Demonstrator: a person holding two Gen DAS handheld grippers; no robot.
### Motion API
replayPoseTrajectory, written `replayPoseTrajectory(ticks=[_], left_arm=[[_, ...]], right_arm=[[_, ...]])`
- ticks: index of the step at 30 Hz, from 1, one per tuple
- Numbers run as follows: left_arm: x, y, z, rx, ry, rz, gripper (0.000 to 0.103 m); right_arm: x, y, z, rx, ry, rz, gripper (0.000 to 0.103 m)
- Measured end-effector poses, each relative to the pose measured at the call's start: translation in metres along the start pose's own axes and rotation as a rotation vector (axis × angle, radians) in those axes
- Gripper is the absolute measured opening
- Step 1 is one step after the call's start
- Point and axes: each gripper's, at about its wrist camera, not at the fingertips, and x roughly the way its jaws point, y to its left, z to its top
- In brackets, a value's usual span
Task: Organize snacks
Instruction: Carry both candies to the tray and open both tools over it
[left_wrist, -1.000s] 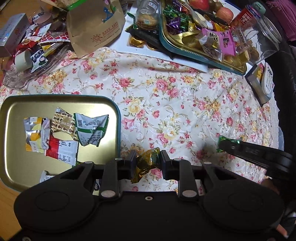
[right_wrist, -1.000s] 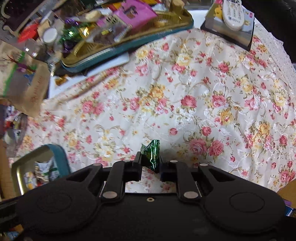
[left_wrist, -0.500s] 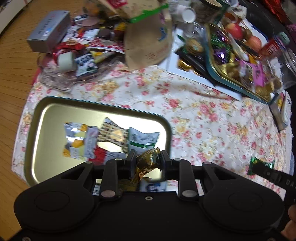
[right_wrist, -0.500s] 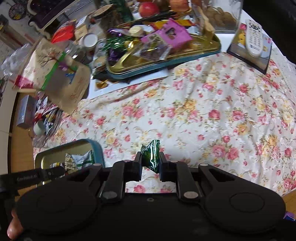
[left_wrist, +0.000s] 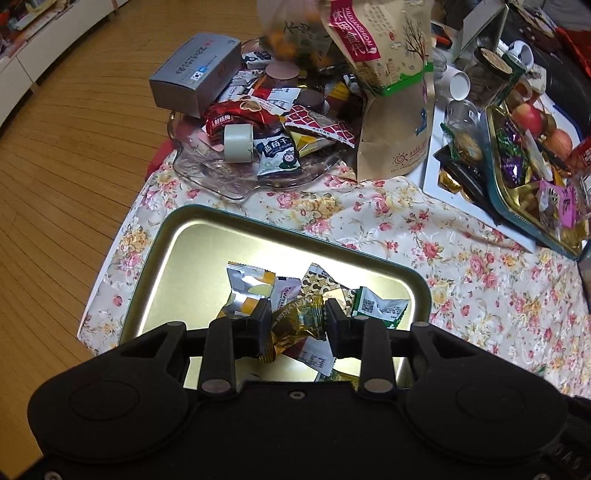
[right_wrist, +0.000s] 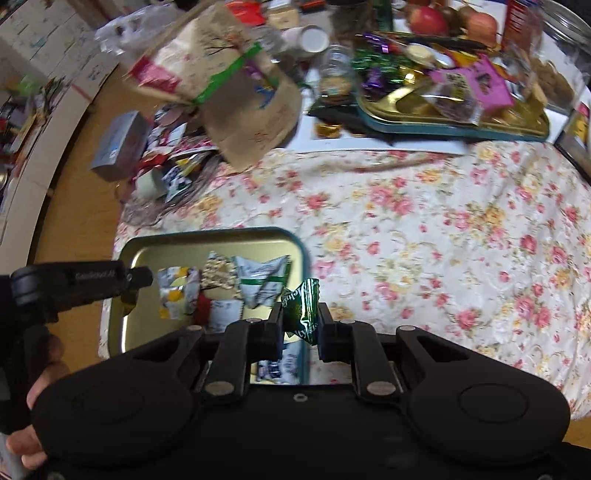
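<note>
My left gripper (left_wrist: 297, 323) is shut on a gold-wrapped candy (left_wrist: 291, 325) and holds it above the gold tray (left_wrist: 192, 258), which has several wrapped snacks (left_wrist: 251, 291) in it. My right gripper (right_wrist: 299, 321) is shut on a green-wrapped candy (right_wrist: 301, 310) and holds it over the right rim of the same tray (right_wrist: 147, 245). The left gripper (right_wrist: 136, 278) also shows in the right wrist view, over the tray's left side.
A clear glass dish (left_wrist: 229, 173) heaped with snacks, a grey box (left_wrist: 195, 74) and a brown paper bag (left_wrist: 391, 110) stand beyond the tray. A second tray (right_wrist: 443, 118) of sweets, jars and apples (right_wrist: 424, 18) lies at the far right. The floral cloth (right_wrist: 424, 240) ends at the wooden floor (left_wrist: 66, 166) on the left.
Both grippers have moved left toward the gold tray with their candies. The left gripper now hangs over the tray's middle; the right has reached its right rim.
</note>
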Motion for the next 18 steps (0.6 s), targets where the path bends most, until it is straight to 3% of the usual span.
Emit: replayPoseTrajectory(ticks=[8,11,15,18], left_arm=[[-0.004,0.002,-0.002,0.017,-0.009,-0.006,0.042],[-0.003,0.007,0.0,0.011,-0.021,-0.006,0.049],[0.004,0.014,0.001,-0.03,0.028,-0.046,0.048],[0.0,0.011,-0.001,-0.028,0.008,-0.033,0.049]], right_arm=[[0.004,0.045,-0.005,-0.084,0.011,0.03,0.018],[0.003,0.051,-0.007,-0.093,0.014,0.036,0.018],[0.002,0.051,-0.008,-0.097,0.015,0.026,0.018],[0.002,0.05,-0.008,-0.096,0.019,0.03,0.018]])
